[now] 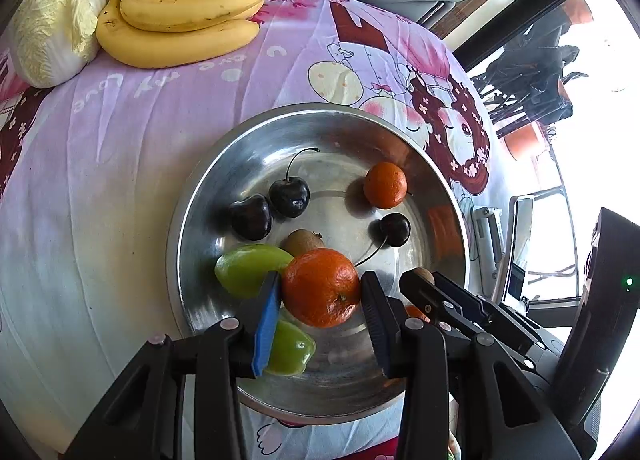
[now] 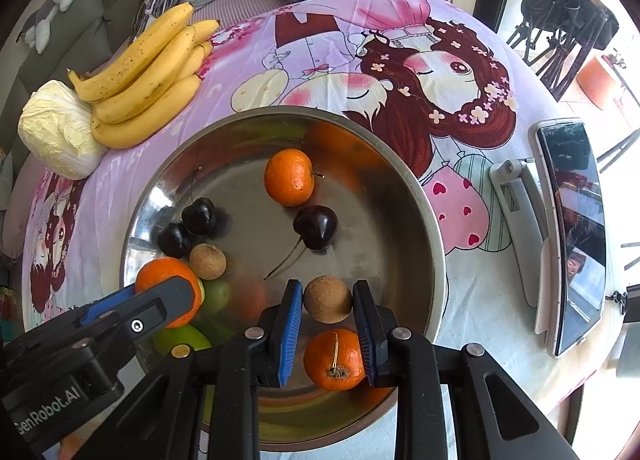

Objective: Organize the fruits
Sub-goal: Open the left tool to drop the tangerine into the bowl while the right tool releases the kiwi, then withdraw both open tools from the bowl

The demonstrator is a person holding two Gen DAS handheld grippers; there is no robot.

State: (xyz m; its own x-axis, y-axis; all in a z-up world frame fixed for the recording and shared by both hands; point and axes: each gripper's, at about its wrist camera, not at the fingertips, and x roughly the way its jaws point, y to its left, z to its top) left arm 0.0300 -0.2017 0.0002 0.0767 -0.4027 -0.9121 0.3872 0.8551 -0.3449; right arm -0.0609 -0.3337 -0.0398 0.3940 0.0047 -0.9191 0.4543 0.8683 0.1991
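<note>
Both tongs over the steel basin, fruit in each. My left gripper (image 1: 320,292) is clamped on a tangerine (image 1: 321,287), the blue pad (image 1: 266,324) flat against one side and the black finger against the other; in the right wrist view the same fruit shows half hidden behind that gripper. My right gripper (image 2: 327,300) is nearly shut around a small brown longan (image 2: 327,299), one pad on each flank, with a second tangerine (image 2: 334,358) lying under the jaws on the basin floor, stem scar up. Both loads hang inside the basin (image 2: 436,244), near its close rim, so I judge the step to be setting them in. To do it well, I lower each fruit until it rests on the metal before I open, since round fruit rolls on a curved floor; I steer the longan clear of the tangerine below it, and the left load clear of the green fruit (image 1: 248,270) just beside its pad. Further out lie three dark cherries (image 1: 289,196), a second longan (image 2: 207,260) and a third tangerine (image 2: 289,177). Bananas (image 1: 188,4) and a napa cabbage (image 1: 56,28) sit on the printed cloth (image 1: 100,164) beyond, still to be sorted
</note>
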